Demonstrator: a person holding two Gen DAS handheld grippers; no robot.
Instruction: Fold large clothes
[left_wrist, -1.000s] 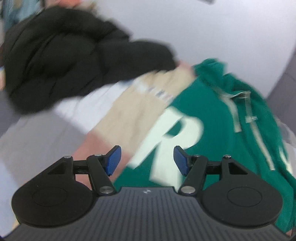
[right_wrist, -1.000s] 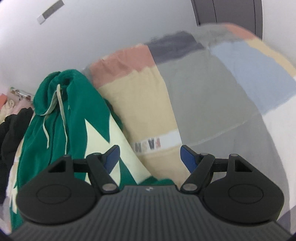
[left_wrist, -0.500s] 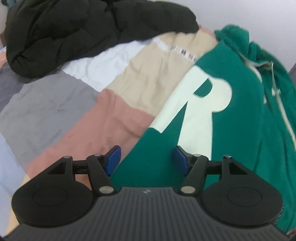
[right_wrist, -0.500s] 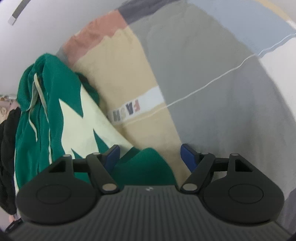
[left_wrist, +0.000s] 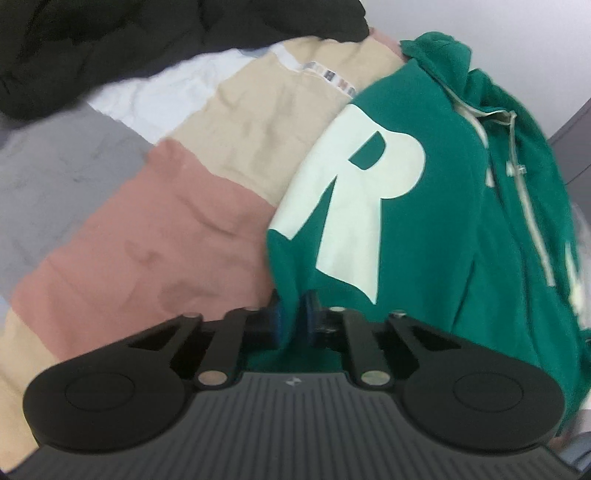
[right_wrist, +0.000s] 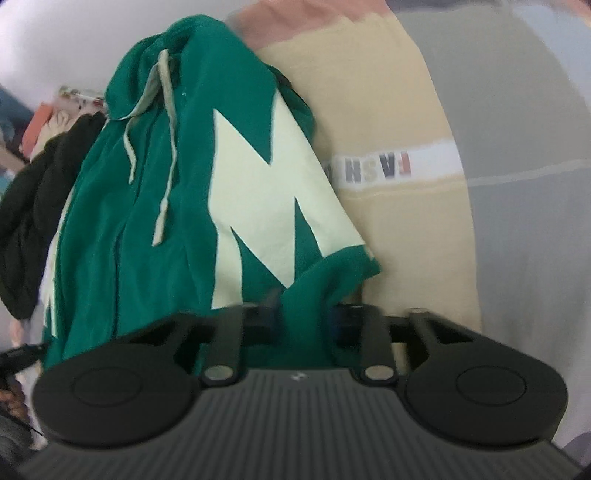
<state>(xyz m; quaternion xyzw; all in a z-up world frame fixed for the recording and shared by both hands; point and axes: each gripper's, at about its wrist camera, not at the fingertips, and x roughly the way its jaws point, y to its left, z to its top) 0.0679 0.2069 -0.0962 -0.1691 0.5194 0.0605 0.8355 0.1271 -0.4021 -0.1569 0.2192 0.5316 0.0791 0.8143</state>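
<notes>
A green hoodie (left_wrist: 436, 258) with big cream letters and cream drawstrings lies on a patchwork bedspread (left_wrist: 147, 240). In the left wrist view, my left gripper (left_wrist: 293, 314) is shut on the hoodie's lower edge, just below the letter R, and green cloth is pinched between the blue pads. The right wrist view shows the hoodie (right_wrist: 166, 240) from its other side. There my right gripper (right_wrist: 306, 314) has its jaws closing on a bunched fold of the hem, below the letter M, with the pads pressing on the cloth.
A black padded jacket (left_wrist: 110, 44) lies heaped at the far end of the bed; the right wrist view has the jacket (right_wrist: 26, 221) at its left. The bedspread (right_wrist: 424, 110) stretches off to the right of the hoodie. A pale wall stands behind.
Both grippers dropped toward the hoodie's lower edge and went from wide open to closed on green fabric. The hem now bunches up between each pair of pads.
</notes>
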